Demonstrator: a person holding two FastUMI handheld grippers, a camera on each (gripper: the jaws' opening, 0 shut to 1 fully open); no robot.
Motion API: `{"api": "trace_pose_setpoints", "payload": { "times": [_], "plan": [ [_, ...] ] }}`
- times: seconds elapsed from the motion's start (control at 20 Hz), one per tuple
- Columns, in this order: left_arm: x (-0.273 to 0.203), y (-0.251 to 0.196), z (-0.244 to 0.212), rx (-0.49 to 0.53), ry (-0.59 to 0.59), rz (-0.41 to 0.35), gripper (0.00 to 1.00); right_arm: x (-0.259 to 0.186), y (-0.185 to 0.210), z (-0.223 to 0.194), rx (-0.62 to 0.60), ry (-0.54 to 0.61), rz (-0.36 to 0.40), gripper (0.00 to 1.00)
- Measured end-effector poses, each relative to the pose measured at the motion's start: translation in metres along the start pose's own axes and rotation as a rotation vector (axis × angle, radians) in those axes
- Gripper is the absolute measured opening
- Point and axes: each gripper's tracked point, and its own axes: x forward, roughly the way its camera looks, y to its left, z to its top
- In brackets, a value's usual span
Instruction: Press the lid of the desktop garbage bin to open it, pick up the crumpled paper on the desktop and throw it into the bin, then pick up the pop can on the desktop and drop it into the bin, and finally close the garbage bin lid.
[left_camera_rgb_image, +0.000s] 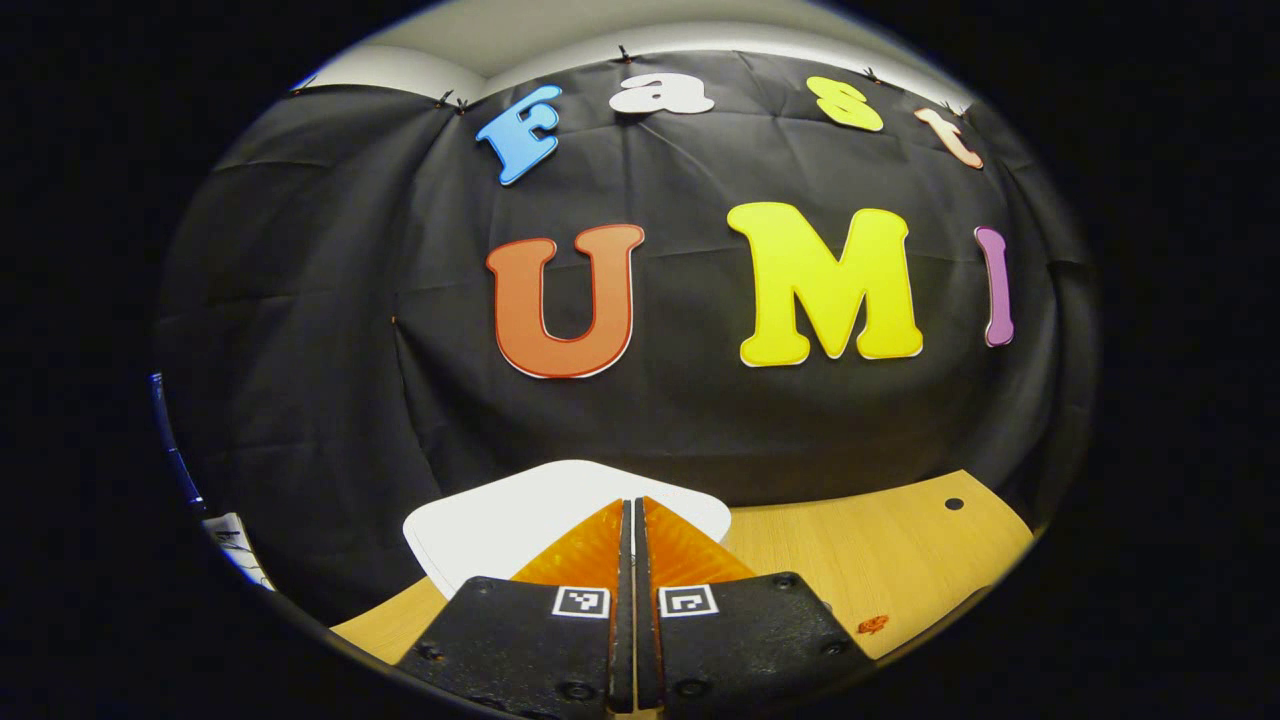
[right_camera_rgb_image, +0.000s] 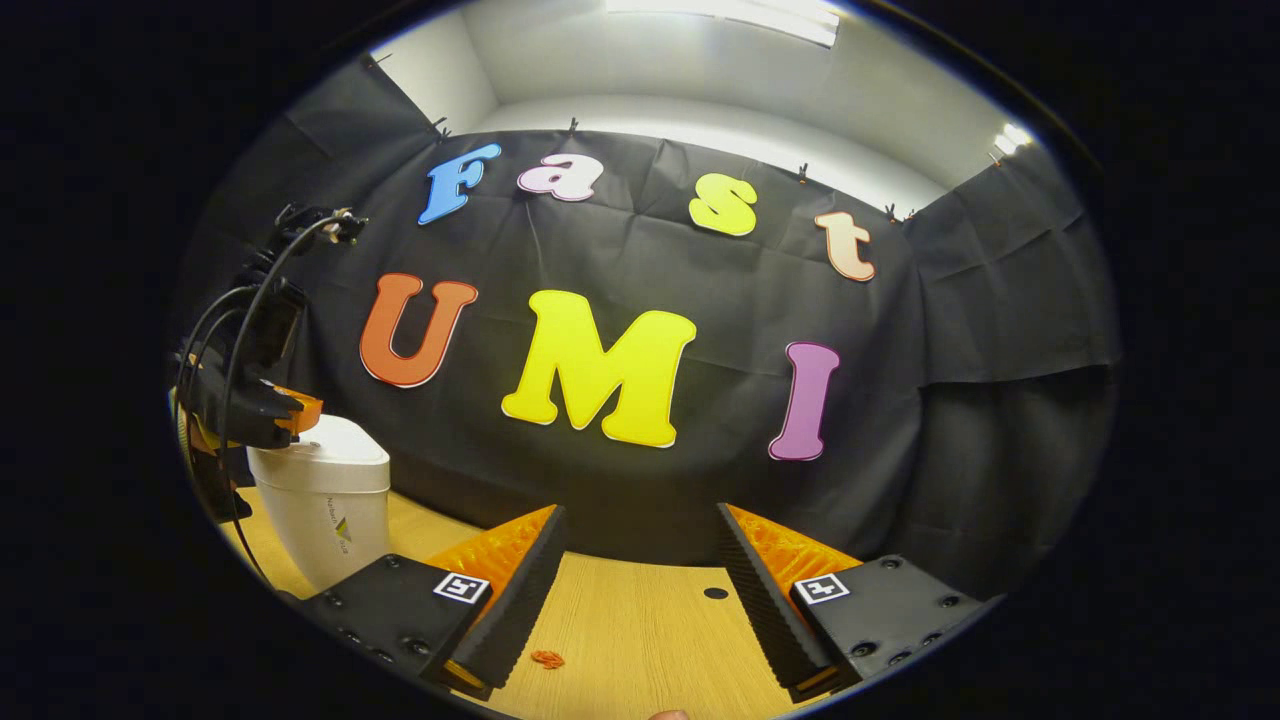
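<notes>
In the left gripper view, the left gripper (left_camera_rgb_image: 634, 520) sits at six o'clock with its two fingers pressed together, nothing between them. Their tips lie over the white lid (left_camera_rgb_image: 480, 530) of the garbage bin, which spreads out from behind them toward nine o'clock; whether the tips touch the lid cannot be told from this angle. The lid looks shut and flat. The wooden desktop (left_camera_rgb_image: 900, 550) runs from the bin toward four o'clock, with a small dark hole (left_camera_rgb_image: 954, 504) near its far edge at about three o'clock and a small orange scrap (left_camera_rgb_image: 873, 624) lying at about five o'clock, just beside the gripper body.

In the right gripper view, the right gripper (right_camera_rgb_image: 640, 540) is at six o'clock with its fingers spread wide and nothing held, hanging above the bare desktop (right_camera_rgb_image: 640, 630). The same orange scrap (right_camera_rgb_image: 547, 659) lies on the wood near the base of the finger on the seven o'clock side, and the dark hole (right_camera_rgb_image: 716, 593) shows between the fingers, farther off. At nine o'clock stands the garbage bin (right_camera_rgb_image: 325, 500), a white, rounded box with its lid down, and the left gripper (right_camera_rgb_image: 290, 410) rests at the top of it from the nine o'clock side, black cables (right_camera_rgb_image: 235, 330) looping up from it.
</notes>
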Motion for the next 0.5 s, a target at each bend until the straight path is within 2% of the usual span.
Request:
{"api": "trace_pose_setpoints", "payload": {
  "times": [0.15, 0.4, 0.5],
  "plan": [
    [0.013, 0.009, -0.005, -0.004, 0.028, 0.025, 0.03, 0.003, -0.003, -0.003, -0.007, 0.007, -0.004, 0.94],
    [0.023, 0.007, -0.029, -0.038, 0.134, 0.005, 0.03, 0.009, -0.007, -0.007, -0.015, 0.017, -0.017, 0.94],
    [0.023, 0.006, -0.026, -0.035, 0.126, -0.003, 0.03, 0.011, -0.006, -0.009, -0.017, 0.025, -0.014, 0.94]
  ]
}}
